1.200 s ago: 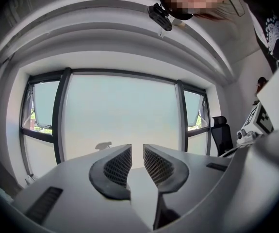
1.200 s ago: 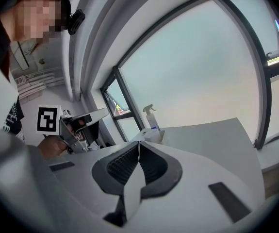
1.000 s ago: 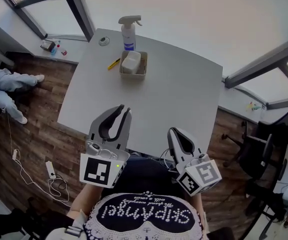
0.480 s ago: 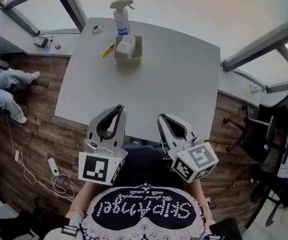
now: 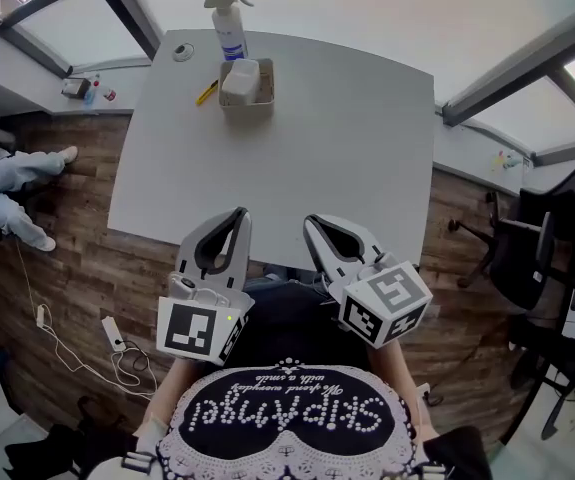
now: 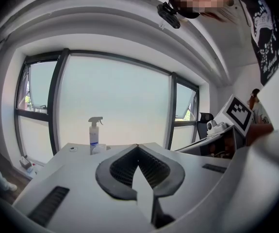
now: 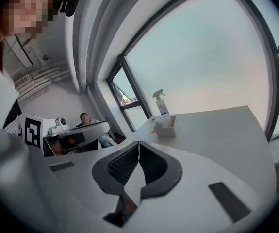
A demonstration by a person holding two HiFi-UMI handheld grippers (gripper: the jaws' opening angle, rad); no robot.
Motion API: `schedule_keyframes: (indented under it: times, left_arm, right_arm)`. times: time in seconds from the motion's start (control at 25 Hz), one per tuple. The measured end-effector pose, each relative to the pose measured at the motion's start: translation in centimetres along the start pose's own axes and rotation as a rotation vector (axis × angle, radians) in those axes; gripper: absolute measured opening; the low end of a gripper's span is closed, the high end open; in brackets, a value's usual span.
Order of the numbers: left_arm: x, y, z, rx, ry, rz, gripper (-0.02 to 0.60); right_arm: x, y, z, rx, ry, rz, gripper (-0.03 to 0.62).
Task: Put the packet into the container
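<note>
Closest in, the left tongs (image 5: 240, 214) hang just over the near edge of the table (image 5: 317, 138). Their jaws have just been closing and now meet at the tips with nothing between them. The right tongs (image 5: 312, 222) sit just beside them, tips also pressed together and empty. Both point out across the bare tabletop, low and close to its edge. The nearest risk is therefore a knock against that edge, which would jolt everything standing on the table.

The middle of the table is bare, so nothing there can catch.

At the far end stands the container (image 5: 268, 83), and the white packet (image 5: 238, 76) is already inside it. The packet appears to stand higher than the rim rather than lying flat. To my eye the task looks as good as done. What remains to go wrong is the packet tipping back out, either from a bump to the table or from a needless tidy-up reach.

Any such reach with closed tongs would shove rather than grip. It could slide the container onto the yellow pen (image 5: 206, 92) lying just beside it on the left. It could also push the container into the spray bottle (image 5: 228, 28) right behind, which is tall and narrow and would likely topple.
</note>
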State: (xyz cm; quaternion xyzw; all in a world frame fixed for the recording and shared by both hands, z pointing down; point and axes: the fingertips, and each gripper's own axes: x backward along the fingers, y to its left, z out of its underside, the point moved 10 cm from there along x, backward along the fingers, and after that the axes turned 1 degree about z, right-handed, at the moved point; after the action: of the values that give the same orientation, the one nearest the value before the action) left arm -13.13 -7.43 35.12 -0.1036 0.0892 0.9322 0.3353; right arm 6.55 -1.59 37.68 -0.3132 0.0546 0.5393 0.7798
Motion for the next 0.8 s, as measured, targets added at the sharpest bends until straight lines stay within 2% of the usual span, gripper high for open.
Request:
schedule_keyframes:
  times: [0.24,0.8]
  left_arm:
    - [0.4,0.2,1.3,0.08,0.042,-0.005,0.008]
    - [0.5,0.5,1.9,0.099,0.067,0.021,0.008]
  right_arm:
    - [-0.7,0.1,0.8,-0.03,0.079,-0.037,0.015]
    - [-0.8,0.7,1.4,-0.032,0.096,-0.02,0.015]
